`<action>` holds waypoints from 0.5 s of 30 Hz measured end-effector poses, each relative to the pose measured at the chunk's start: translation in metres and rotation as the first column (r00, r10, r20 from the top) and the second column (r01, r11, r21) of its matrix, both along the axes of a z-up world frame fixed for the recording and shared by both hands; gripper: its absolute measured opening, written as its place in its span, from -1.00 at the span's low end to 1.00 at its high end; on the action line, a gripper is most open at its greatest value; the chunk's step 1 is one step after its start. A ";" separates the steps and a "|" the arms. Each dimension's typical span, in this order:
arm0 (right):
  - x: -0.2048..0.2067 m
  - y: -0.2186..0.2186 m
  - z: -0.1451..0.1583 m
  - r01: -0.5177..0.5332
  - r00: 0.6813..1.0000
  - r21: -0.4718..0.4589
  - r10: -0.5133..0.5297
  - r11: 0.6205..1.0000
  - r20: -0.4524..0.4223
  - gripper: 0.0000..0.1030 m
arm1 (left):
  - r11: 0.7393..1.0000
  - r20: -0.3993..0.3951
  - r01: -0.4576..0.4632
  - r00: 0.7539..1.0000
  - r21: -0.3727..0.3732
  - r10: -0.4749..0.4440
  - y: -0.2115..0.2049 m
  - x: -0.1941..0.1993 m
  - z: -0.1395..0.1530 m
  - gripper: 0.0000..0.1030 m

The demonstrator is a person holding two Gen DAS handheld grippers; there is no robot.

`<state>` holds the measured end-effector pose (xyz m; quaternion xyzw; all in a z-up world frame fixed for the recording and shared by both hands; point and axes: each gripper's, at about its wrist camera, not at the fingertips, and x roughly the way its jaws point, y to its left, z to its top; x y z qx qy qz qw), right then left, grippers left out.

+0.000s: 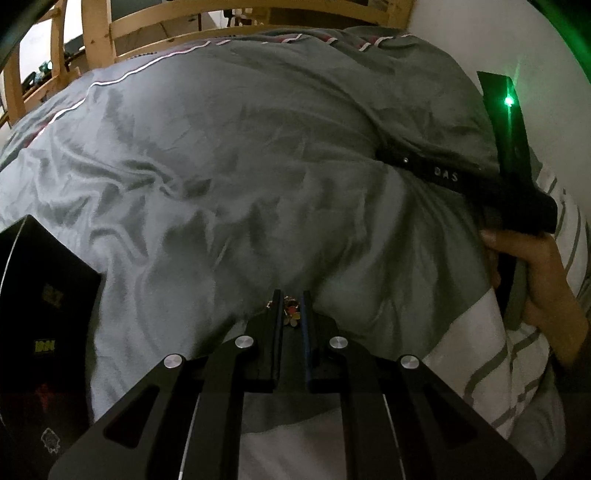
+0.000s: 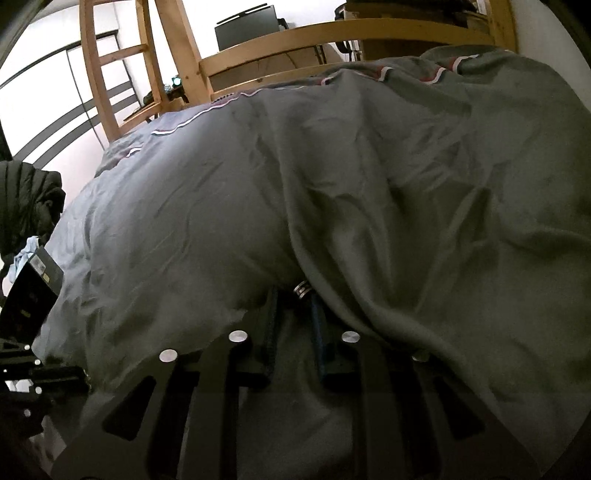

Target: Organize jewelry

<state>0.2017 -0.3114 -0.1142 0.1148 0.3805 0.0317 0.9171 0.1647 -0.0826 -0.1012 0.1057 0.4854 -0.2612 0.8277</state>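
In the left wrist view my left gripper [image 1: 291, 299] is shut on a small gold jewelry piece with a flower charm [image 1: 291, 314], held just above the grey duvet [image 1: 240, 166]. A black box [image 1: 40, 332] lies at the left edge. My right gripper's body shows at the right in the left wrist view [image 1: 513, 199], held by a hand. In the right wrist view my right gripper [image 2: 293, 295] has its jaws narrowly apart, with a silver ring [image 2: 302, 288] at the tip of the right finger, against a fold of the duvet [image 2: 369, 184]. The black box [image 2: 31, 291] sits at the left.
A wooden bed frame [image 2: 332, 33] runs along the far side, with a ladder [image 2: 110, 74] at the left. A dark jacket [image 2: 26, 199] lies at the left edge. A white striped sheet [image 1: 517, 350] shows under the duvet at the right.
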 end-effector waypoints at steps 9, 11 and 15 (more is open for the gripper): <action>-0.007 0.000 0.007 -0.018 0.999 0.048 0.016 0.999 0.040 -0.89 | 0.999 0.017 -0.023 1.000 -0.046 0.024 0.010 0.001 0.007 -0.85; -0.008 0.000 0.009 -0.021 0.998 0.067 0.018 0.998 0.054 -0.89 | 0.998 0.018 -0.020 1.000 -0.052 0.021 0.010 0.001 0.008 -0.85; -0.002 0.000 0.003 0.005 1.000 0.046 -0.006 0.999 0.007 -0.86 | 0.999 0.013 -0.018 1.000 -0.041 0.018 0.009 -0.001 0.008 -0.85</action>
